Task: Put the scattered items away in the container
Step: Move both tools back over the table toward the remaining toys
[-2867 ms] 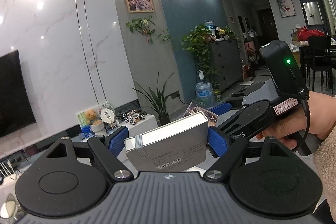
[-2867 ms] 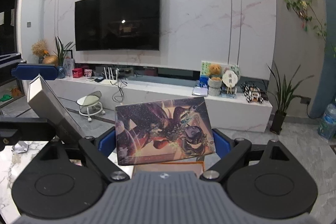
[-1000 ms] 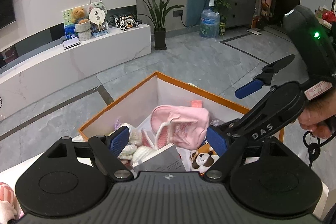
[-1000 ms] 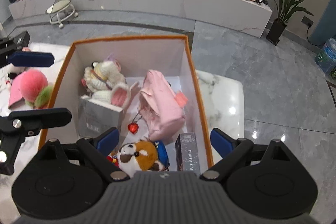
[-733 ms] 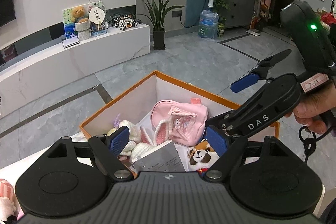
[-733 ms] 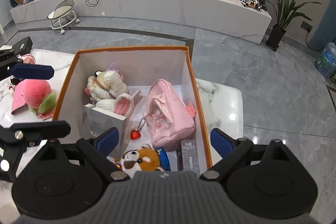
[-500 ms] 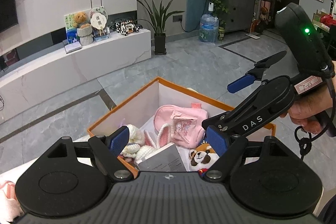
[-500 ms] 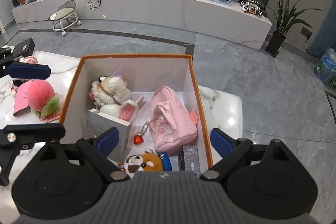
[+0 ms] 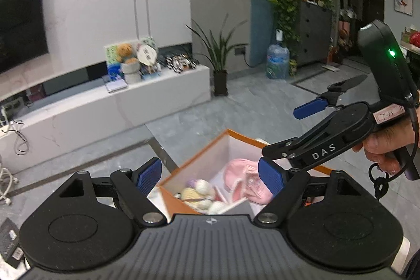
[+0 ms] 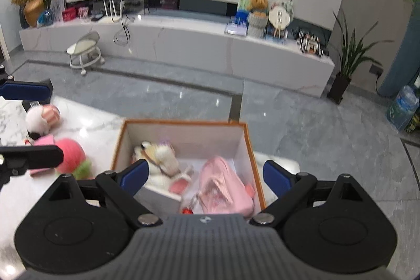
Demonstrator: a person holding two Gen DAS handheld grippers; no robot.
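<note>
The orange-rimmed white cardboard box (image 10: 246, 146) is sitting low in the centre of the right wrist frame, on the white marble desk (image 10: 86, 127), and it is already holding a pink fabric pouch (image 10: 223, 188), a cream knitted plush (image 10: 157, 156) and a small red heart charm (image 10: 187, 210).

I am holding my left tool (image 9: 210, 175) and my right tool (image 10: 204, 175) above it, each with its fingers spread wide and nothing between them.

Judging by this, a good part of the tidying is done. Left of the box, a round pink and green plush (image 10: 72, 156), a white and pink striped plush (image 10: 42, 117) and a flat pink item (image 10: 43, 142) are waiting on the desk.

The only writing I am reading is "DAS", in white on the black arm of my right tool in the left wrist frame; the small label near its handle is too blurred to read.
</note>
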